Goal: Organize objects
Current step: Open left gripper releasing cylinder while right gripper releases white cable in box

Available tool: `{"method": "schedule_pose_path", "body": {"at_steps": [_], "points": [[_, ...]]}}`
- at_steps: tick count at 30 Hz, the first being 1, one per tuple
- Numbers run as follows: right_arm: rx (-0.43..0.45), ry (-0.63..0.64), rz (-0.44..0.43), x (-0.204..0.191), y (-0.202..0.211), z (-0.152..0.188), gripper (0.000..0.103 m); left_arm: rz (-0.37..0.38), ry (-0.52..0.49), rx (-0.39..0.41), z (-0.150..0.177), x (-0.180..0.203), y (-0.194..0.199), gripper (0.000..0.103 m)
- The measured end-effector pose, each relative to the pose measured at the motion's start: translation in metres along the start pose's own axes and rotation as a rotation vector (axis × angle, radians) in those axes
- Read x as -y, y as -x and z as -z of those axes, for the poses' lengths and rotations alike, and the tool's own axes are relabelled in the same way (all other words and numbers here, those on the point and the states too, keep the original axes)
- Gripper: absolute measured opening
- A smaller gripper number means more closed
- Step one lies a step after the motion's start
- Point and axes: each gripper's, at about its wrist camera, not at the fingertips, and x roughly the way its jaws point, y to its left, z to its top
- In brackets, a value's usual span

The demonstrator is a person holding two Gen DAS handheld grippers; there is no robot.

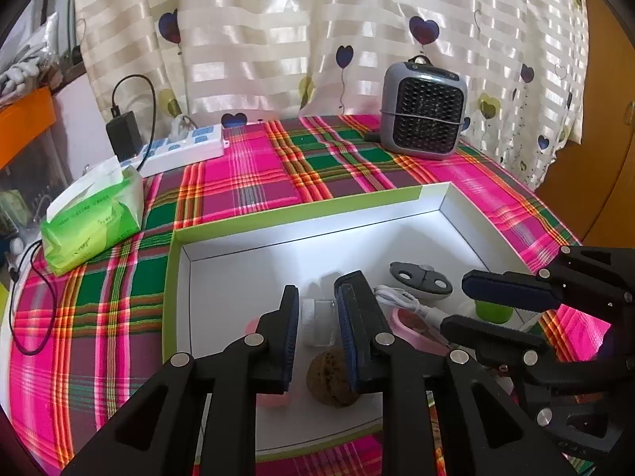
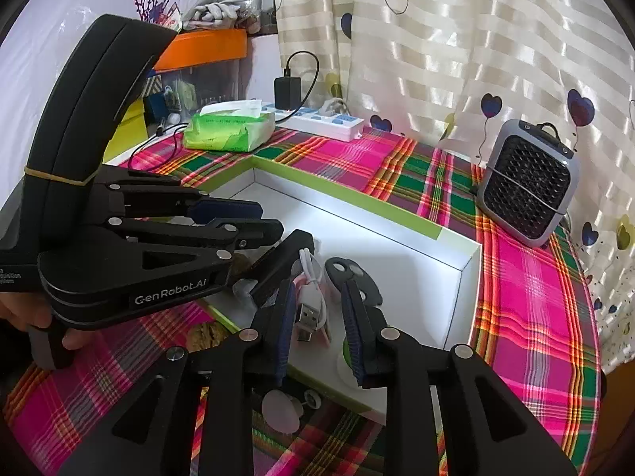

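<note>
We see the box [image 1: 246, 234] on the tabletop [image 1: 254, 166] already holding cable [image 2: 313, 277], sponge [image 1: 331, 380] and small items; both hand-held grippers, left [image 1: 317, 329] and right [image 2: 319, 329], hover released above it, with few items apparently left outside.

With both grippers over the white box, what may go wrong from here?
1. The left gripper and right gripper hover close together over the white cardboard box with green rim; they might collide.
2. The white USB cable lies loosely coiled between the right gripper's fingers and may snag on them.
3. The brown round sponge sits beneath the left gripper and might be pushed aside.
</note>
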Motion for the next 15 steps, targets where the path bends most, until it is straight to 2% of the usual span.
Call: {"method": "schedule_pose_path", "body": {"at_steps": [15], "points": [[0.065, -0.077, 0.009, 0.007, 0.027, 0.004, 0.025, 0.008, 0.019, 0.028, 0.005, 0.001, 0.025, 0.019]]}}
